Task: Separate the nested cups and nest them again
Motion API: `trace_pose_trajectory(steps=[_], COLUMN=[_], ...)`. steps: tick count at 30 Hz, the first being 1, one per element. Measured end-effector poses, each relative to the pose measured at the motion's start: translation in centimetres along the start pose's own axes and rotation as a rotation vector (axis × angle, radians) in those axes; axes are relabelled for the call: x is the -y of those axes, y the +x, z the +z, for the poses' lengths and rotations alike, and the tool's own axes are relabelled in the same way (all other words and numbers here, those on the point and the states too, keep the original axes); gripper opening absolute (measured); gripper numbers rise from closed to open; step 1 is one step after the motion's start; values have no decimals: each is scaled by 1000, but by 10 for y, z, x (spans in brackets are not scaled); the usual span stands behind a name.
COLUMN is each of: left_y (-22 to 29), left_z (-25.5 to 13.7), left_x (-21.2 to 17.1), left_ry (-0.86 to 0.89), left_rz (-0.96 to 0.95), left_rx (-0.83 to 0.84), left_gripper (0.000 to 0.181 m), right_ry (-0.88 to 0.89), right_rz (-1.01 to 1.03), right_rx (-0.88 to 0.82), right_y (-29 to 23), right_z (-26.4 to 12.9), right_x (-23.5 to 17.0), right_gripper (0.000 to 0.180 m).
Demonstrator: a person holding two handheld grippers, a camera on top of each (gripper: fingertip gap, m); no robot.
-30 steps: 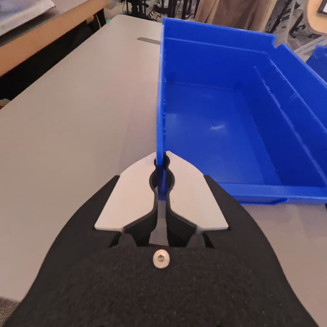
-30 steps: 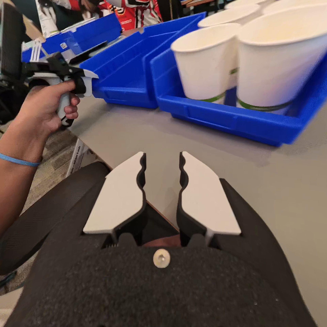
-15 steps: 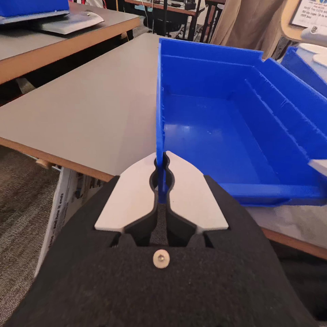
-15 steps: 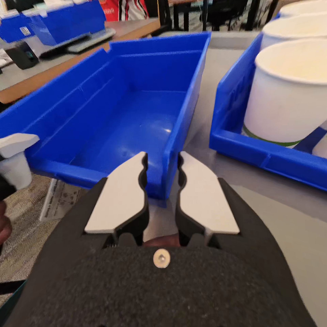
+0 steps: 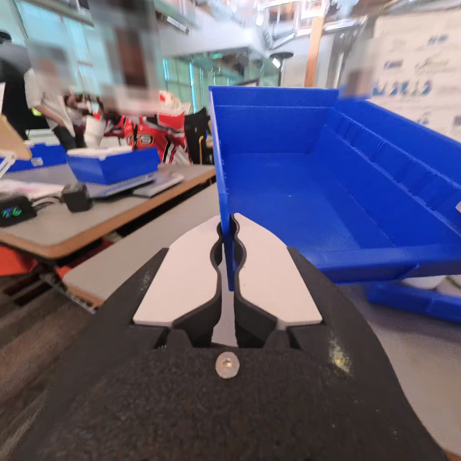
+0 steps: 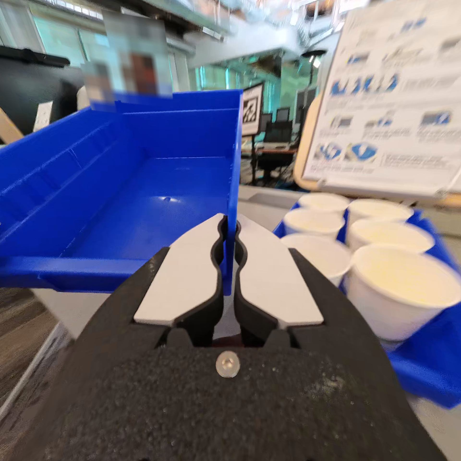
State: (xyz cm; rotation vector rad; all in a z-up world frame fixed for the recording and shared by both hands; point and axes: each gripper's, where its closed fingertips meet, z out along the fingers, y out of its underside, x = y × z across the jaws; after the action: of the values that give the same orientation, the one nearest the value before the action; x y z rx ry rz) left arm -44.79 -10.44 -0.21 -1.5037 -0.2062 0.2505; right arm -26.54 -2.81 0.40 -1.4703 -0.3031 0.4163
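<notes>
An empty blue bin (image 5: 311, 199) is held up in the air, clear of the grey table. My left gripper (image 5: 227, 224) is shut on the bin's left side wall. My right gripper (image 6: 232, 223) is shut on the same bin's (image 6: 124, 199) right side wall. Several white paper cups (image 6: 389, 277) stand upright in a second blue bin (image 6: 429, 349) on the table, to the right of my right gripper. A piece of that second bin (image 5: 411, 301) shows under the lifted bin in the left wrist view.
The grey table (image 5: 139, 249) lies below the lifted bin. A second table (image 5: 74, 224) at the left carries blue bins (image 5: 112, 164) and small devices. A poster board (image 6: 389, 99) stands behind the cups. People stand in the background at the left.
My right gripper has closed on the bin's right wall. Both grippers have lifted the empty bin off the table, and the views now tilt up toward the room.
</notes>
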Motion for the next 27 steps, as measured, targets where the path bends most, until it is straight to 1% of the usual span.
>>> trace_pose_trajectory(steps=[3, 7, 10, 12, 15, 17, 19, 21, 23, 25, 27], left_y=[40, 134, 222, 283, 374, 426, 466, 495, 513, 524, 529], left_z=[23, 51, 60, 59, 48, 35, 23, 14, 6, -1, -7], left_x=[47, 102, 122, 122, 103, 80, 50, 16, -12, -34, -47], left_ry=[74, 115, 109, 74, 12, -36, -90, -151, -190, -213, -204], left_rz=[-19, -15, -10, -25, -42, -52, -49, -46, -12, 45, 97], left_rx=[-102, -263, -379, -465, -568, -615, -643, -661, -663, -659, -646], left_gripper=[2, 2, 2, 2, 2, 2, 2, 3, 2, 3, 3], right_ry=[82, 134, 127, 87, 14, -34, -90, -135, -191, -236, -266], right_rz=[-68, -72, -63, -51, -58, -62, -61, -65, -16, 57, 105], right_rx=[-73, -226, -357, -431, -548, -605, -616, -603, -596, -574, -556], right_y=[42, 132, 210, 263, 339, 381, 414, 438, 457, 469, 475], right_z=[-7, -27, -57, -81, -124, -152, -173, -187, -198, -204, -208], right_x=[52, 106, 127, 129, 118, 103, 80, 51, 15, -19, -42], right_gripper=[4, 4, 4, 4, 4, 3, 4, 4, 4, 4, 4])
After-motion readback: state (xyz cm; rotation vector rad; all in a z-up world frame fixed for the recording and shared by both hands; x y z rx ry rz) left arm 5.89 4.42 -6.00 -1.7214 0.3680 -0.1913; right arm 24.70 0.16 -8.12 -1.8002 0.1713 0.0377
